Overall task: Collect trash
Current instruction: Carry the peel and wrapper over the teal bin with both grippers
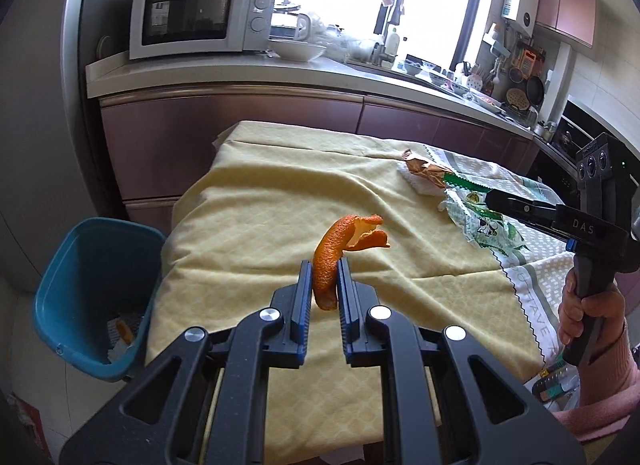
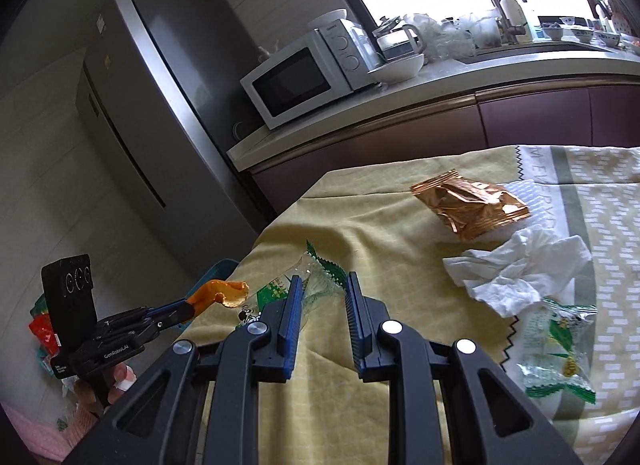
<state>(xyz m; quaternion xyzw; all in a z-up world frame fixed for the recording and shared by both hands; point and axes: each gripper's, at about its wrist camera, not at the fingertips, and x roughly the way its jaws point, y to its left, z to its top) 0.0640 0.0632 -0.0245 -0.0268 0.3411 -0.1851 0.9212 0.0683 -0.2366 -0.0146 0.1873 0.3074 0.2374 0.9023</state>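
My left gripper [image 1: 325,277] was clamped on one curled orange peel [image 1: 334,255], held above the yellow tablecloth [image 1: 260,193]; my right gripper [image 2: 322,297] pinched one clear green-printed plastic wrapper [image 2: 316,285]. Only the right view showed a second such wrapper [image 2: 560,349], one crumpled white tissue [image 2: 516,269] and one copper foil packet [image 2: 468,205] beyond. Only the left view showed the whole teal plastic bin [image 1: 86,285] beside the table.

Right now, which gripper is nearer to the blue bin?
Left. The left gripper, holding orange peel, is near the bin; the right gripper, holding a wrapper, is farther across the table.
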